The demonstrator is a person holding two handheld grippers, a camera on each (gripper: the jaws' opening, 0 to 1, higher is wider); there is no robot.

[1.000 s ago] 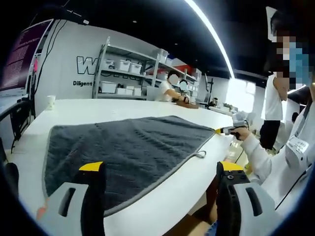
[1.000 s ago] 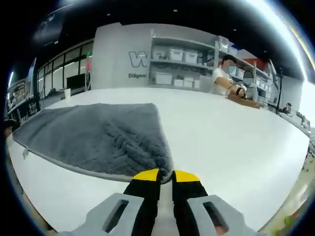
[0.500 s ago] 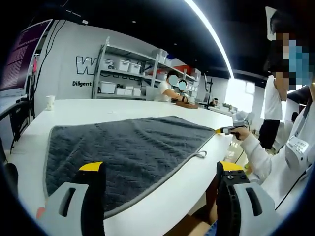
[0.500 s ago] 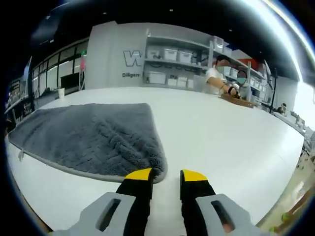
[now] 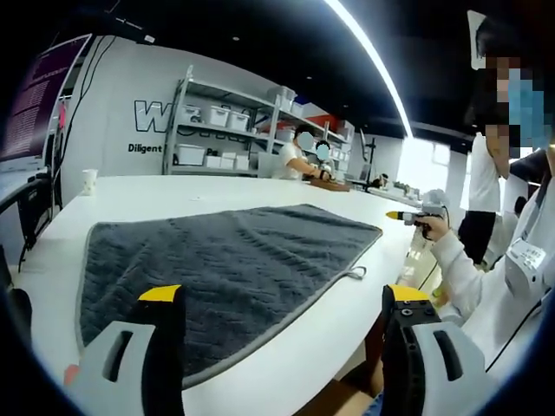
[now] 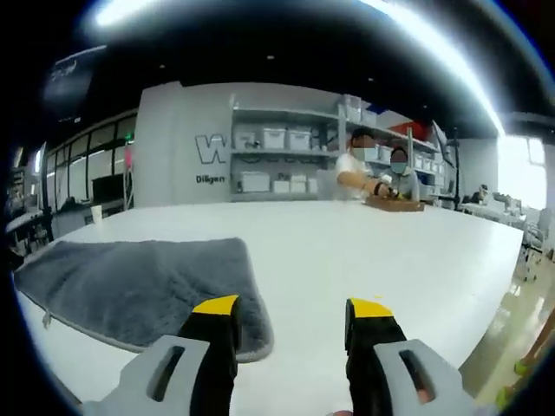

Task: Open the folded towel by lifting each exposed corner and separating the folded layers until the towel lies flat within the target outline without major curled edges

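A plush, chevron-ribbed grey towel (image 5: 230, 269) lies spread on the smooth white table (image 5: 173, 192). Left gripper (image 5: 282, 299) and right gripper (image 6: 292, 308) both hover released, jaws apart.

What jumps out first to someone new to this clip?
A dark grey towel spread flat on the long white table, its hanging loop at the near edge. In the right gripper view the right hand-held gripper stands open beside the towel's corner; the left hand-held gripper is open too.

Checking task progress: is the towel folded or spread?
Spread: the gray towel lies flat on the white table, one layer, edges uncurled.
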